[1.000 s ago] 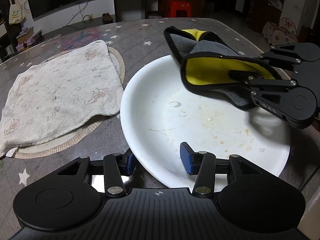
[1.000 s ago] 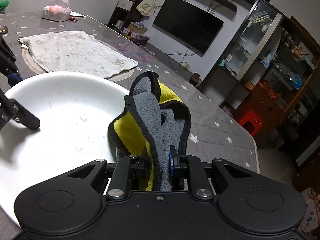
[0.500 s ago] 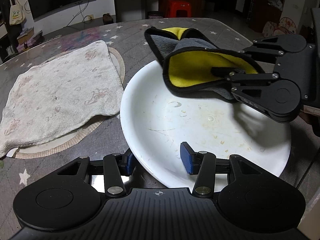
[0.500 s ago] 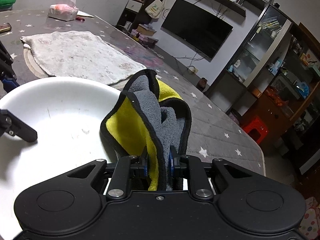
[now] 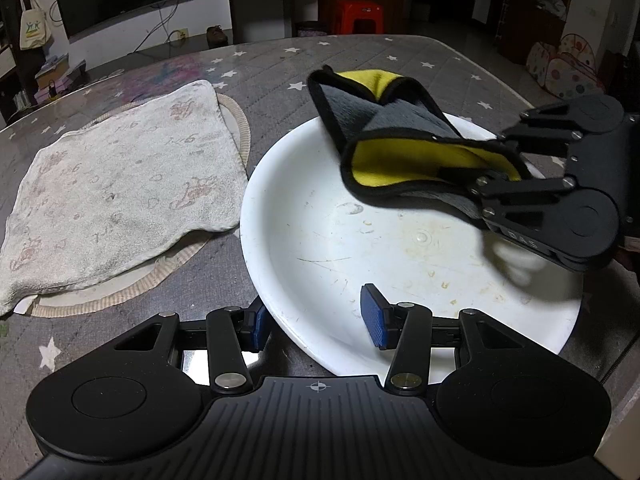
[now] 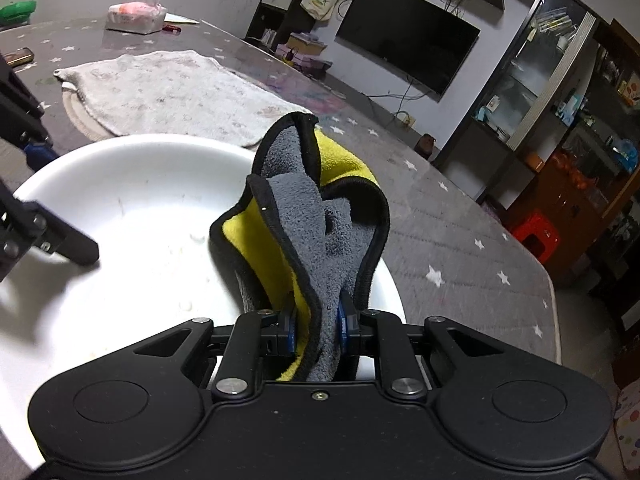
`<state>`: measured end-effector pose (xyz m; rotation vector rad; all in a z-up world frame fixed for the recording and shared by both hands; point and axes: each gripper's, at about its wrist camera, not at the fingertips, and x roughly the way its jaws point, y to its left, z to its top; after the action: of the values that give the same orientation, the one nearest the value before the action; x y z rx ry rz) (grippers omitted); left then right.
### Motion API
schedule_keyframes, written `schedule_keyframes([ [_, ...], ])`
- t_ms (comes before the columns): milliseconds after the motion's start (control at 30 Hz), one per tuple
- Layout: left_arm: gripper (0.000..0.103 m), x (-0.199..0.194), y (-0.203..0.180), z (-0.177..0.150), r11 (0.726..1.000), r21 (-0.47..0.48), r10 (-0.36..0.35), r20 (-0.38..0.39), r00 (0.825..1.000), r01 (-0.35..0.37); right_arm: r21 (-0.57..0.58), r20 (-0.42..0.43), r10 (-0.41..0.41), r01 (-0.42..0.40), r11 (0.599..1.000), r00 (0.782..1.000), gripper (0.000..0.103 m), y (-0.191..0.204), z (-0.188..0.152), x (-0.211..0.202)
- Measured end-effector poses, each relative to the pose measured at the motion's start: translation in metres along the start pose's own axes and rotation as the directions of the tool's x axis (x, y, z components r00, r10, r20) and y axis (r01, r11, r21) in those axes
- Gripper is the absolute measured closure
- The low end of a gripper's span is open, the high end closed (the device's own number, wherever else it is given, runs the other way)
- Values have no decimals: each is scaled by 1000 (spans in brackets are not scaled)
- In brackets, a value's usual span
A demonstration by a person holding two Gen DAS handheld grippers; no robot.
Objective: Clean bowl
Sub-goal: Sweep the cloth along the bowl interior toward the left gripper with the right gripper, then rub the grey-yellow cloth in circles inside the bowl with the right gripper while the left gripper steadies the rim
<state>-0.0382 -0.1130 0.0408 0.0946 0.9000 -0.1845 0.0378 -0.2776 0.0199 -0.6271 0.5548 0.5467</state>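
A wide white bowl (image 5: 304, 216) with yellowish smears and water drops sits on the star-patterned table; it also shows in the right wrist view (image 6: 132, 200). My left gripper (image 5: 316, 320) is open, its fingers straddling the bowl's near rim: one pad outside, one pad inside. My right gripper (image 6: 316, 332) is shut on a folded yellow-and-grey cloth (image 6: 316, 224). In the left wrist view the right gripper (image 5: 480, 184) holds the cloth (image 5: 400, 148) over the bowl's far right side.
A worn white towel (image 5: 120, 184) lies on a round mat (image 5: 236, 120) left of the bowl. A tissue pack (image 6: 136, 14) and a small dark object (image 6: 20, 57) lie at the table's far end. The table edge (image 6: 554, 312) runs right of the bowl.
My right gripper swept the cloth left across the bowl, then back to the right and lower toward the bowl's far right side. My left gripper and the bowl stayed put.
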Motion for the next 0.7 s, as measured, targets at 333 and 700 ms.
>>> schedule_keyframes([
  [333,54,0,-1,-3,1000,2,2,8,1000,-2,27,-71,60,-58,998,996,84,5,-9,-25],
  [700,54,-1,-2,-4,1000,0,6,13,1000,-6,97,-121,207,-196,976,971,84,15,-1,-39],
])
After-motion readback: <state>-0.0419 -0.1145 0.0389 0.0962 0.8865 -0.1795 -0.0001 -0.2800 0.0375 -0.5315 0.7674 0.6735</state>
